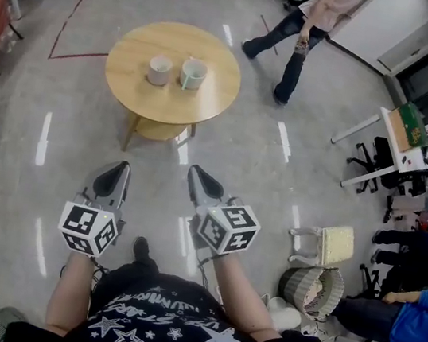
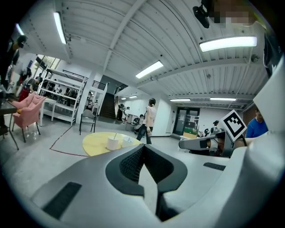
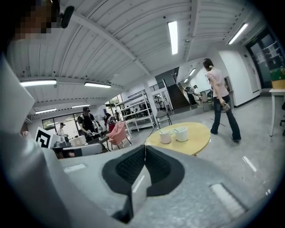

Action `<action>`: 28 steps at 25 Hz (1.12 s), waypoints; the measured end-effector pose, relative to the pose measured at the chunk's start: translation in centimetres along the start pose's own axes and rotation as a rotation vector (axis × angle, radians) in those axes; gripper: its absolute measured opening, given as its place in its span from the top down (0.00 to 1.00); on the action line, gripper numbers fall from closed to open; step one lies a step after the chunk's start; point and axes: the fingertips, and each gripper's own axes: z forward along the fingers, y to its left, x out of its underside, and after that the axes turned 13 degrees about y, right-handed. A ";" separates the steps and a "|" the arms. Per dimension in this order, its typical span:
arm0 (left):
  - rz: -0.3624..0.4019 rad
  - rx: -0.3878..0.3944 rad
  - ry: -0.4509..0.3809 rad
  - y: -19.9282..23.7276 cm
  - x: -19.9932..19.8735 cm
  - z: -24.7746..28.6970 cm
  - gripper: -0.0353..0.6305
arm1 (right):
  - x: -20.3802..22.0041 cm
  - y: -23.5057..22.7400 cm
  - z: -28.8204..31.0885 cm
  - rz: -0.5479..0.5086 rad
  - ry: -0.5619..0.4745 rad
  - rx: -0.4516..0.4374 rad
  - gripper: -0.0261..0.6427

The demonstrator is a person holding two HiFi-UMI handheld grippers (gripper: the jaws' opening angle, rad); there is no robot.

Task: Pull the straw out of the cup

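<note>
The grey plastic left gripper point(image 1: 118, 170) and right gripper point(image 1: 199, 176) are held with ribbed black pads pressed together, nothing between them, well short of a round pale wooden table point(image 1: 209, 97). On it, a thin straw point(image 3: 160, 131) is seen standing in a plain white cylindrical cup point(image 1: 160, 70), just beside a white mug point(image 1: 193, 73).

No words can be read. The dark shirt point(image 1: 167, 312) carries a line of white lettering over white stars, too blurred to make out. Above the shirt, the left marker cube point(image 1: 89, 228) and the right marker cube point(image 1: 227, 226) show only black-and-white square patterns.
</note>
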 end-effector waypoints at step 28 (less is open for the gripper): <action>0.002 -0.064 0.030 10.3 -4.6 8.2 0.94 | -7.5 -2.8 13.8 -0.057 0.043 -0.066 0.96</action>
